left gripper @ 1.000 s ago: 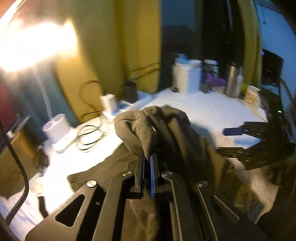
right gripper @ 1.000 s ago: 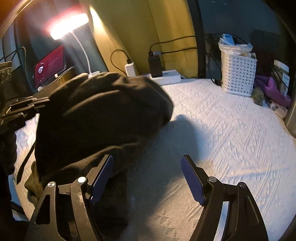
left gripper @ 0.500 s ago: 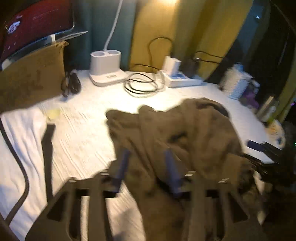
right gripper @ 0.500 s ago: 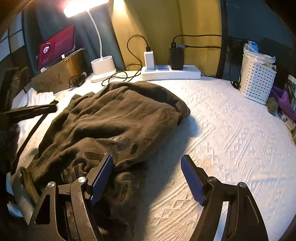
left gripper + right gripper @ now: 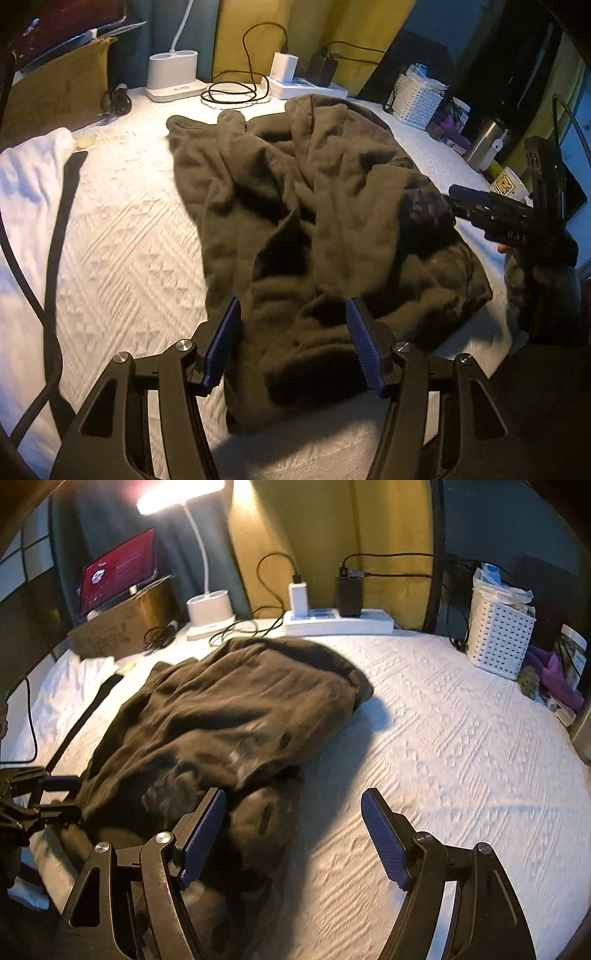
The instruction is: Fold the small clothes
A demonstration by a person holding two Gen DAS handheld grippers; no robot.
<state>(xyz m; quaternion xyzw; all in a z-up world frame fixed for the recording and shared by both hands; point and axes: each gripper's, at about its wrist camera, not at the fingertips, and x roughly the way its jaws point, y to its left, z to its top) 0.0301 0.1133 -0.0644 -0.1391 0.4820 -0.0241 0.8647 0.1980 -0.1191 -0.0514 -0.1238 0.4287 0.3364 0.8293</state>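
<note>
One dark olive garment [image 5: 314,206] lies crumpled across the middle of the white textured bedspread [image 5: 122,251], bunched toward lower centre in the left wrist view, centre-left in the right wrist view. Left gripper [image 5: 291,343] sits bottom centre — jaws opening, cloth under and between the blue pads, pads not pressing it. Right gripper [image 5: 293,840] bottom centre of its own view — jaws spread wide, nothing held, left pad over the garment edge. White basket [image 5: 498,638] upper right, power strip [image 5: 338,624] top centre.
</note>
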